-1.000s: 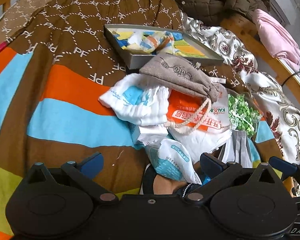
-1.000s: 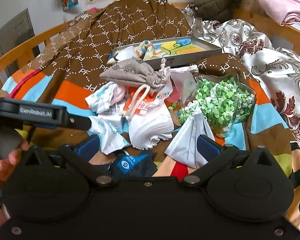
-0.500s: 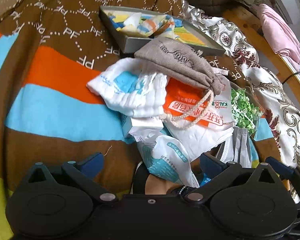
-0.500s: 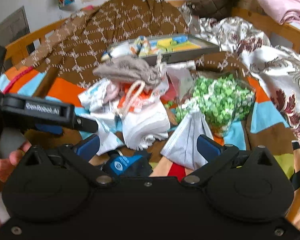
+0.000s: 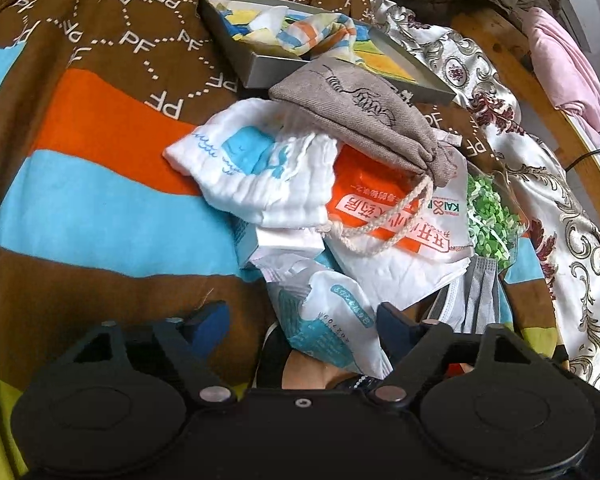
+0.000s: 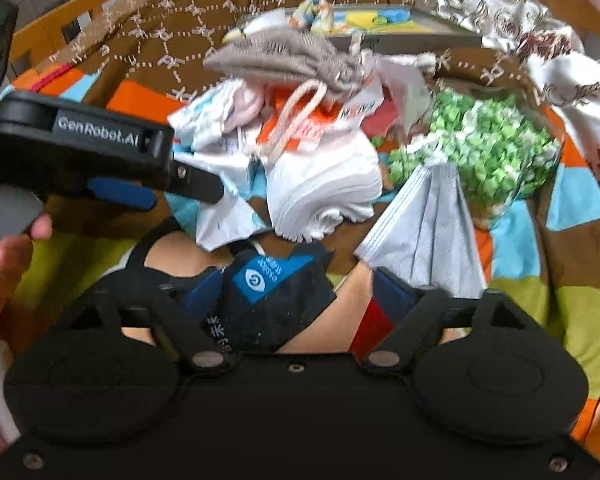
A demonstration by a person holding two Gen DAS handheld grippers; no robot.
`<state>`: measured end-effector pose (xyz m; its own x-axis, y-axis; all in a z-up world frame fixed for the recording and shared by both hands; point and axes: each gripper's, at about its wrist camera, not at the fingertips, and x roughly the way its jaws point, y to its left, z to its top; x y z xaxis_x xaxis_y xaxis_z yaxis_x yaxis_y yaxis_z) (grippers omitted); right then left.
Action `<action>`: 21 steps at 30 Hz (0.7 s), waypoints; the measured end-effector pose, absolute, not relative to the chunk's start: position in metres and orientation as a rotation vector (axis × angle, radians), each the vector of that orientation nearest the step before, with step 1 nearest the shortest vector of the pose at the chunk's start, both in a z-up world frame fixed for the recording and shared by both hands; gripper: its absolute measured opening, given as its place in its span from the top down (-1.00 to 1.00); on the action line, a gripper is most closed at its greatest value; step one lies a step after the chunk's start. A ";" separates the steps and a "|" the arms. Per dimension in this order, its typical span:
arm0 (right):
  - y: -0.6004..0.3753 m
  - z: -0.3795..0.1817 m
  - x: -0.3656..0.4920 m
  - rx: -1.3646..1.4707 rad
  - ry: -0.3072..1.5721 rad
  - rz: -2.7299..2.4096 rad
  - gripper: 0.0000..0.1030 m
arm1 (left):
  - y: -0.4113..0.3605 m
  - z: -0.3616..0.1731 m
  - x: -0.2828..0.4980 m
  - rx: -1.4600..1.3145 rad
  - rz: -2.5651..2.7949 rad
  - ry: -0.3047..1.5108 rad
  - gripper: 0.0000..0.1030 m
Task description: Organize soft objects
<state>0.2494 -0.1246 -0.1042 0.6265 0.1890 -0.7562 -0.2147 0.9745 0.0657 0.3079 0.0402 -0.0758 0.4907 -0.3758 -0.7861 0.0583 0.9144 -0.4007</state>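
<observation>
- Both tools have eased forward over the last second, so the heap of soft things sits closer and larger in each wrist view; nothing in the heap itself appears disturbed.
- Left gripper (image 5: 300, 322) is spread wide and holds nothing; a crumpled white-and-teal packet (image 5: 332, 328) lies right between its fingertips.
- Right gripper (image 6: 296, 292) is likewise spread and empty, with a dark pouch bearing a blue label (image 6: 272, 292) between its fingertips and a grey face mask (image 6: 428, 228) just ahead to its right.
- Farther ahead of the left tool lie a white cloth with blue whales (image 5: 256, 168), a grey-brown drawstring bag (image 5: 364, 120) on top of the heap, and beyond them the shallow grey tray (image 5: 260, 68) already holding striped fabric.
- Judged step: approach and choice of a piece, before any grasp.
- Next move likely calls for lowering one tool onto a single item, closing on a fold thick enough to hold, then carrying it ahead to the tray without dragging its neighbours.
- Right view is motion-blurred; the pouch's lower part is hidden behind the tool body, and what lies under the heap cannot be made out.
- Transparent container of green bits (image 6: 488, 148) is partly masked.
</observation>
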 end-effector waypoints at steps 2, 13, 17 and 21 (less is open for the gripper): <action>-0.123 -0.109 0.253 -0.029 0.888 0.235 -0.18 | 0.039 -0.077 0.309 -0.352 -0.278 1.030 -0.46; -0.126 -0.119 0.260 0.009 0.943 0.255 0.69 | 0.037 -0.078 0.310 -0.354 -0.318 1.025 0.05; -0.127 -0.116 0.259 0.011 0.923 0.269 0.88 | 0.040 -0.079 0.310 -0.368 -0.314 1.029 0.16; -0.127 -0.109 0.254 0.020 0.888 0.278 0.94 | 0.040 -0.075 0.309 -0.362 -0.315 1.035 0.35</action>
<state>0.2541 -0.1274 -0.1090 0.5973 0.2479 -0.7627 -0.2317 0.9638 0.1319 0.3095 0.0398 -0.0755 0.4757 -0.4190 -0.7734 0.0837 0.8968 -0.4344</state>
